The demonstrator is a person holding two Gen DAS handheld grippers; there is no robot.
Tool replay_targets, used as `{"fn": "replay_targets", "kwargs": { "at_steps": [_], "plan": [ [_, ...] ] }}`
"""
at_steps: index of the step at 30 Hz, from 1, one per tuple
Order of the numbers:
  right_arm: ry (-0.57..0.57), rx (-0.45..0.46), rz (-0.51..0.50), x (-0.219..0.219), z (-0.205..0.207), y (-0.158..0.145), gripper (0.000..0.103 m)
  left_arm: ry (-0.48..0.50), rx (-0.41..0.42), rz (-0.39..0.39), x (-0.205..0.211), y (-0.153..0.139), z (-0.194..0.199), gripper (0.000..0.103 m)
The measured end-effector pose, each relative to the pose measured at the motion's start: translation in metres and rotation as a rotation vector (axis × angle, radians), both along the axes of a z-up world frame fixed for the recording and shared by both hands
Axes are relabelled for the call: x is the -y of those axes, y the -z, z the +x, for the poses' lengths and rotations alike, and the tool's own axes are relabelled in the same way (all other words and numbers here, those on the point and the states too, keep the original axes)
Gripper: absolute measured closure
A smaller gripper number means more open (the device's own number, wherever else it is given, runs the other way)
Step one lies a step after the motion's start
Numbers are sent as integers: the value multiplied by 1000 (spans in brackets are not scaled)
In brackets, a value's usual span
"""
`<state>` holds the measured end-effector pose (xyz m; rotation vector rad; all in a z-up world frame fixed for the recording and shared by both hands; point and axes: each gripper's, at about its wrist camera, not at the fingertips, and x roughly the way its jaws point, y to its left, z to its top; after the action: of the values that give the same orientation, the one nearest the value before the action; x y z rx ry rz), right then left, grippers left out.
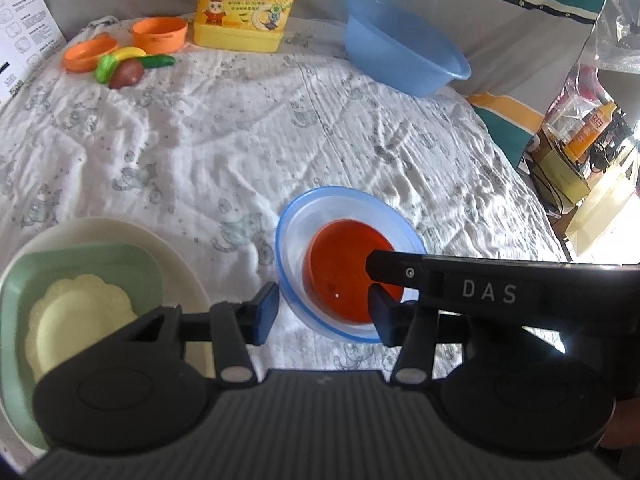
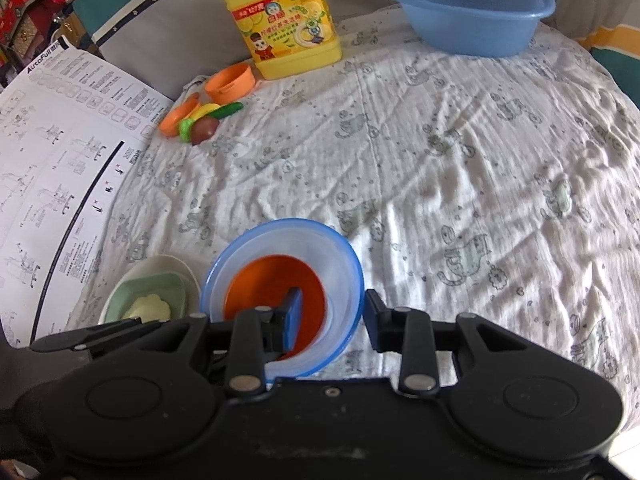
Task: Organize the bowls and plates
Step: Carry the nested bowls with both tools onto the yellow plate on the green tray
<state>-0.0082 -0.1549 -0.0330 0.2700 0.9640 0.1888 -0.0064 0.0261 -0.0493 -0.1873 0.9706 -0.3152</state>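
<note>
A clear bowl with a blue rim [image 1: 292, 236] sits on the cloth with an orange bowl [image 1: 340, 264] nested inside it. My left gripper [image 1: 324, 312] is open, its jaws astride the bowl's near-left rim. My right gripper [image 2: 332, 320] is open, one finger inside the orange bowl [image 2: 256, 284] and one outside the clear bowl's [image 2: 344, 264] right rim. A stack of a cream plate [image 1: 176, 256], a green square plate [image 1: 132, 264] and a small yellow flower-shaped dish [image 1: 80, 312] lies to the left; it also shows in the right wrist view [image 2: 156, 292].
A large blue basin [image 1: 400, 56] stands at the back right. A yellow detergent jug [image 1: 248, 4] stands at the back middle. Orange toy cups [image 1: 160, 34] and toy vegetables [image 1: 124, 66] lie at the back left. A printed instruction sheet [image 2: 60, 168] lies at the left edge.
</note>
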Motion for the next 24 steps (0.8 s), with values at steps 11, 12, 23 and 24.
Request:
{"fn": "replay_targets", "kwargs": {
  "at_steps": [11, 12, 23, 24],
  "plan": [
    [-142, -5, 43, -65, 20, -24, 70, -136, 33, 29, -66, -27, -11, 55],
    [-162, -4, 45, -75, 20, -26, 70, -155, 32, 27, -75, -29, -14, 55],
    [-315, -43, 36, -148, 19, -20, 70, -286, -8, 14, -145, -19, -44, 55],
    [-321, -51, 35, -150, 18, -18, 70, -289, -14, 13, -148, -17, -46, 55]
  ]
}}
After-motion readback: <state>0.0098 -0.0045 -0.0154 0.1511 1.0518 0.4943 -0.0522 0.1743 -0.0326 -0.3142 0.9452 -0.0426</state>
